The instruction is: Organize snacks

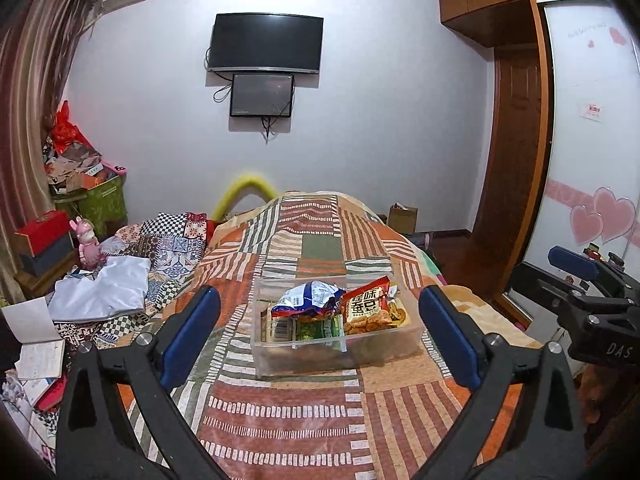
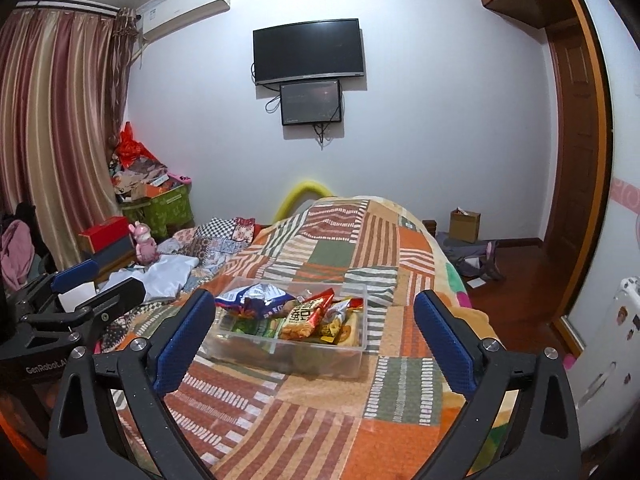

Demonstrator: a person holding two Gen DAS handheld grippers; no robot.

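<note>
Both tools — left tool (image 1: 320,332), right tool (image 2: 316,332) — gape released before the snack-filled clear bin (image 1: 336,354).

Striped patchwork blanket (image 1: 320,240), blue-white snack bag (image 1: 308,300), red-orange packet (image 1: 370,306)

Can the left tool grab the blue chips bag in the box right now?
Probably yes: the left tool is open, the blue chips bag lies on top in the lidless clear box, and nothing blocks the way.

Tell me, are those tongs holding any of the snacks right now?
No. Both the left tongs and the right tongs stand open and empty; the snack packets lie in the clear box.
</note>
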